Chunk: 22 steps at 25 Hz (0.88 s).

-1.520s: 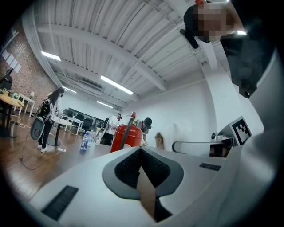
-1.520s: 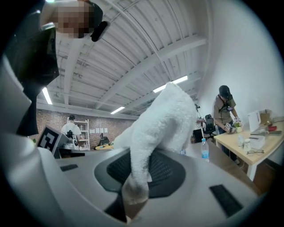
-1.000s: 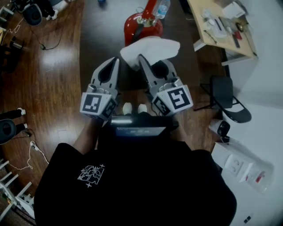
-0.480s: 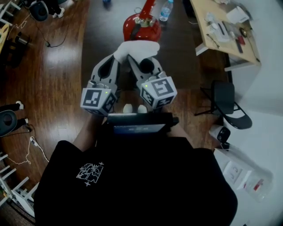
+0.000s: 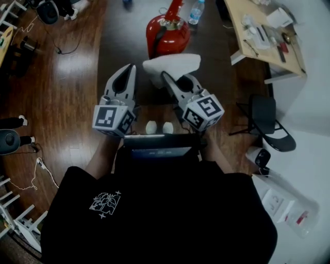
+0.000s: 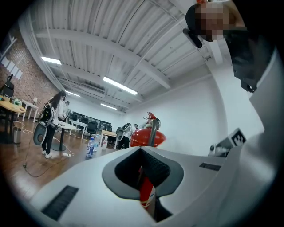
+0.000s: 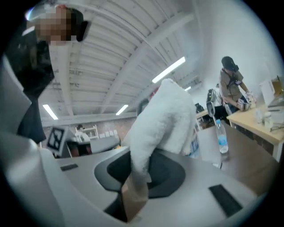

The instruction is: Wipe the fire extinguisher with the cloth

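The red fire extinguisher (image 5: 166, 35) stands on the dark wooden floor, ahead of both grippers. My right gripper (image 5: 164, 77) is shut on a white fluffy cloth (image 5: 170, 66), which hangs just in front of the extinguisher's body. In the right gripper view the cloth (image 7: 165, 119) rises out of the pinched jaws of the right gripper (image 7: 134, 176) and hides most of the extinguisher. My left gripper (image 5: 129, 68) is shut and holds nothing, to the left of the cloth. In the left gripper view the extinguisher (image 6: 148, 135) shows beyond the left gripper (image 6: 141, 150).
A water bottle (image 5: 196, 11) stands beside the extinguisher. A wooden table (image 5: 295, 55) with small items is at the upper right, and a black chair (image 5: 266, 118) at the right. Cables and gear lie on the floor at the left. People stand in the room (image 7: 231, 87).
The right gripper with the cloth has drawn back from the extinguisher, down and to the right, so more of the red body shows. The left gripper has barely moved.
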Each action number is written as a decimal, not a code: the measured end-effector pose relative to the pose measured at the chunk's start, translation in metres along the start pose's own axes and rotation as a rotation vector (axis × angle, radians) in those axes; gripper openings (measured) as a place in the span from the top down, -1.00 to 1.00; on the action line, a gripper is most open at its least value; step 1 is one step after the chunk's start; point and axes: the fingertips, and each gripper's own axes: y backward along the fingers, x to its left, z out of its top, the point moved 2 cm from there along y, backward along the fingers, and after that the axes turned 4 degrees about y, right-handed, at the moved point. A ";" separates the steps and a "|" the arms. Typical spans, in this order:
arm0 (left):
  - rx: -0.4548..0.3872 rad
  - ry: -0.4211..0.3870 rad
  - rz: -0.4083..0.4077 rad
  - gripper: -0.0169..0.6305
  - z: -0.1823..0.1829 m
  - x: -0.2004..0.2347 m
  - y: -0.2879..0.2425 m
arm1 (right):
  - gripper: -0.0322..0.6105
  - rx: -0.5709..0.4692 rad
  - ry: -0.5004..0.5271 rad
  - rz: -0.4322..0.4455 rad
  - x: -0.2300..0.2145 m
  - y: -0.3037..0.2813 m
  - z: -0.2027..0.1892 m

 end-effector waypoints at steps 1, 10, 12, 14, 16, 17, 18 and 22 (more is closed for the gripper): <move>-0.006 0.003 0.003 0.95 0.002 0.001 0.000 | 0.57 -0.064 -0.010 0.014 0.003 0.008 0.030; -0.016 -0.007 0.014 0.95 0.005 -0.009 -0.007 | 0.58 -0.191 -0.318 0.078 -0.046 0.004 0.071; -0.015 -0.010 0.018 0.95 0.006 -0.007 -0.005 | 0.58 -0.121 -0.362 0.060 -0.046 0.002 0.036; -0.014 -0.016 0.016 0.95 0.007 -0.012 -0.008 | 0.58 -0.023 -0.393 0.023 -0.060 -0.003 -0.013; -0.013 -0.021 0.013 0.95 0.006 -0.019 -0.014 | 0.58 0.099 -0.408 -0.030 -0.082 -0.009 -0.065; -0.012 -0.023 0.011 0.95 0.006 -0.021 -0.017 | 0.58 0.162 -0.413 -0.059 -0.092 -0.010 -0.090; -0.011 -0.024 0.009 0.95 0.005 -0.023 -0.019 | 0.58 0.217 -0.413 -0.087 -0.100 -0.010 -0.111; -0.019 -0.026 0.011 0.95 0.006 -0.022 -0.019 | 0.58 0.210 -0.378 -0.092 -0.102 0.007 -0.105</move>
